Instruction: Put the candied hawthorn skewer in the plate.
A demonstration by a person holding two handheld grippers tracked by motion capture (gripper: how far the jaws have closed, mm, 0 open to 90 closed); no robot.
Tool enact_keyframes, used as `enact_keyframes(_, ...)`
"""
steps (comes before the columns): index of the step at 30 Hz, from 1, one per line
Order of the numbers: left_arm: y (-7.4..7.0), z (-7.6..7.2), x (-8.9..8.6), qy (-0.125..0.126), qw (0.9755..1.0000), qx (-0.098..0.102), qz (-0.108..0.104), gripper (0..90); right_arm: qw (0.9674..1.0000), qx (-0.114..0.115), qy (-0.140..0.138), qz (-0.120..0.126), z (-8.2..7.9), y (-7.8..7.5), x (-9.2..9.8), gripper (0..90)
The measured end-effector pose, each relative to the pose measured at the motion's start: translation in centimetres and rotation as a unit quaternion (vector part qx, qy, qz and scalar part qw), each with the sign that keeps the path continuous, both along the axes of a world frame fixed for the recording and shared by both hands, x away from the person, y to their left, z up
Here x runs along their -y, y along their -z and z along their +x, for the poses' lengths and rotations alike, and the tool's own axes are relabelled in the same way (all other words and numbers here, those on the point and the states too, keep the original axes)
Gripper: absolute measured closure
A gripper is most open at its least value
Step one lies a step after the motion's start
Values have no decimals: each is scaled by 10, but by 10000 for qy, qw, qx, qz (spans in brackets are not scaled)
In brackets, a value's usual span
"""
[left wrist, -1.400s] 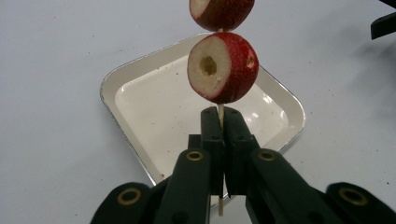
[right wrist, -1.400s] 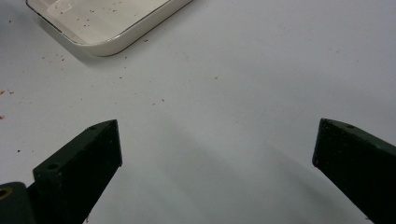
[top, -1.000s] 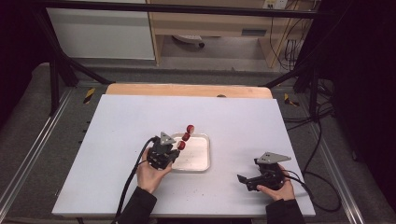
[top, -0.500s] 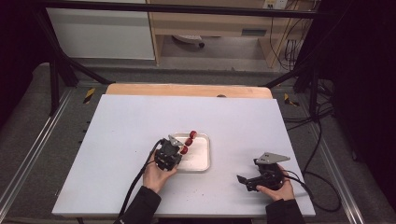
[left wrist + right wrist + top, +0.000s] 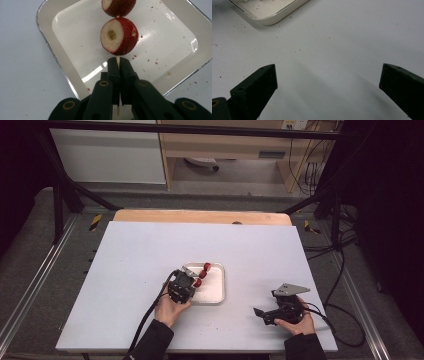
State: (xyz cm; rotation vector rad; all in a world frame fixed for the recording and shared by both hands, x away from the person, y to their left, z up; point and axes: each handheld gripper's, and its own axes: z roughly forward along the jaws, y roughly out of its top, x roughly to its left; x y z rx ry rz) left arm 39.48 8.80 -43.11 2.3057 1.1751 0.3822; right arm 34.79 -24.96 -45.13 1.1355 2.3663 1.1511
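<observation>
Jaws of our left gripper [image 5: 117, 65] pinch a skewer [image 5: 117, 60] of red fruit [image 5: 119, 36] over the tray [image 5: 62, 63]. Our right gripper [image 5: 328, 80] gapes wide, holding nothing, above the table [image 5: 352, 37].

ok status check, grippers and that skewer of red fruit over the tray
Left gripper shut on thin wooden skewer of red, white-fleshed fruit pieces, above white square tray. Right gripper open, empty, over the white table. Nothing in the way.

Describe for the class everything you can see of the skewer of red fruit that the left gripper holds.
The skewer is a thin pale stick, probably wood, threaded through round red fruits with white flesh; the nearest has a cut face with a cored hole. Three fruits show in the high view. The left gripper clamps its bare end, holding it over the white tray, which is flecked with red crumbs.
</observation>
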Motion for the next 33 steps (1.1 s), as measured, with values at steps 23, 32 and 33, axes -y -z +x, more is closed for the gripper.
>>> enact_keyframes(23, -15, -2, -17, 376, 9990, 216, -93, 641, 10000, 6, 24, -1, -1, -1, 0, 23)
enact_keyframes(32, -30, -11, -45, 847, 9953, 264, -381, 357, 10000, 3, 41, 21, 0, -2, 1, 19)
enact_keyframes(33, -31, -12, -49, 873, 9950, 274, -389, 334, 10000, 4, 44, 22, 0, -2, 1, 19)
